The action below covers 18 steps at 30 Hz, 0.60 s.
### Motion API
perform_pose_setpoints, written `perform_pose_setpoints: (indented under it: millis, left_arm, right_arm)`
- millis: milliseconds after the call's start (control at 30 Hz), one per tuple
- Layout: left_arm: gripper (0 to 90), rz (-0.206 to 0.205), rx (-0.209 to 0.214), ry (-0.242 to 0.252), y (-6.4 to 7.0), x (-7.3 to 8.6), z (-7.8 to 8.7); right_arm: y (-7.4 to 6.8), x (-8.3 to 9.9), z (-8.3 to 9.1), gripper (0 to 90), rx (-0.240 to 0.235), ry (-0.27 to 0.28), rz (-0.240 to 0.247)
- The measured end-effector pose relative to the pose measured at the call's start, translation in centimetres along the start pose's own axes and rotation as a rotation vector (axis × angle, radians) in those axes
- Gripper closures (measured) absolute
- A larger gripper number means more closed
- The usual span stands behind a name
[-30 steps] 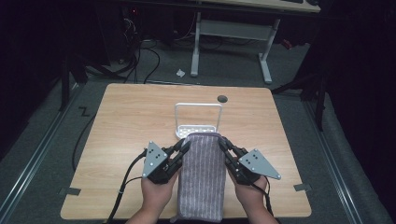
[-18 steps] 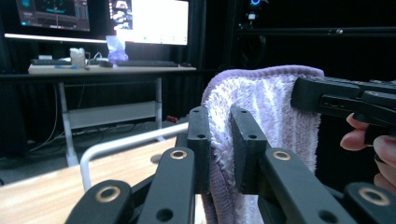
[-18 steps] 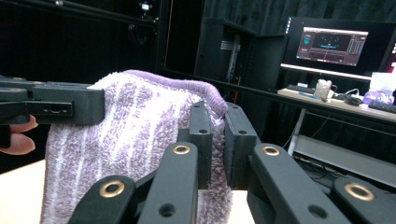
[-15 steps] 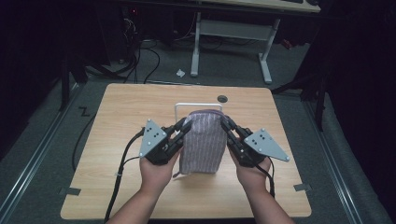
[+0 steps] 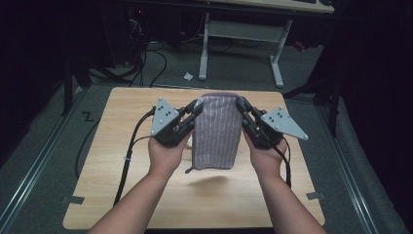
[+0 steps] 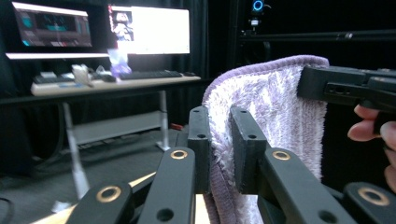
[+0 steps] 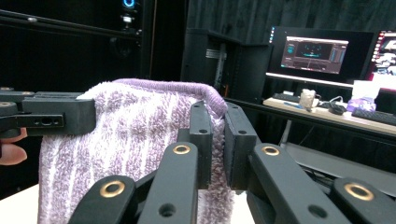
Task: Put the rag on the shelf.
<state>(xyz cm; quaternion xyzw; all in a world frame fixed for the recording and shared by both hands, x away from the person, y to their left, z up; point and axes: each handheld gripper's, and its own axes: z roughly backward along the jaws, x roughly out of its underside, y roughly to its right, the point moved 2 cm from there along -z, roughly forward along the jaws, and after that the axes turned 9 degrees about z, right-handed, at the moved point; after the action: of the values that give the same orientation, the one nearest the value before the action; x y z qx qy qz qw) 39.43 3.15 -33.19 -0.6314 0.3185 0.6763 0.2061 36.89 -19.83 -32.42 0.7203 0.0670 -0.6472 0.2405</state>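
Note:
A purple striped towel (image 5: 217,130) hangs in the air above the wooden table (image 5: 122,161), held by its top corners. My left gripper (image 5: 197,108) is shut on the towel's top left corner, and in the left gripper view its jaws pinch the fluffy edge of the towel (image 6: 261,107). My right gripper (image 5: 239,104) is shut on the top right corner; the right gripper view shows the towel (image 7: 135,135) clamped between its jaws. The towel's lower end dangles just above the tabletop and casts a shadow there.
A desk frame with white legs (image 5: 204,48) stands beyond the table on the grey floor. Cables (image 5: 131,141) trail from the left gripper across the table's left side. Monitors (image 6: 144,30) and a keyboard on a desk show in the gripper views.
Both grippers have lifted the towel off the table and carried it away from the person. The white rack seen earlier behind the towel is now hidden by it.

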Motion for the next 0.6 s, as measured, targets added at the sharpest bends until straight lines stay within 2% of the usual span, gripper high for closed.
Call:
perform_pose_setpoints:
  millis: [167, 233, 333, 367, 400, 533, 600]
  left_arm:
    - [79.7, -0.036, -0.037, -0.002, -1.0, -1.0, -1.6]
    - [79.7, -0.042, -0.036, 0.017, -1.6, -1.5, -2.1]
    - [79.8, -0.042, -0.050, 0.017, -2.4, -2.0, -3.0]
    - [79.8, -0.053, -0.058, 0.016, -2.6, -2.2, -3.2]
    - [79.8, -0.080, -0.060, 0.023, -2.8, -2.4, -3.4]
    - [79.8, -0.103, -0.072, 0.025, -3.4, -2.7, -4.3]
    - [79.8, -0.088, -0.079, 0.021, -3.9, -2.7, -4.7]
  right_arm:
    - [0.9, -0.4, -2.0, 84.1, 0.022, -0.019, -0.001]
    - [1.2, -0.5, -2.7, 84.1, 0.027, -0.022, -0.007]
    - [1.6, -0.6, -3.9, 84.1, 0.032, -0.030, -0.010]
    - [1.8, -0.6, -4.3, 84.1, 0.036, -0.033, -0.007]
    - [1.9, -0.6, -4.6, 84.1, 0.039, -0.032, -0.008]
    - [2.5, -0.7, -6.0, 84.1, 0.057, -0.028, -0.019]
    - [2.7, -0.6, -6.8, 84.0, 0.059, -0.036, -0.028]
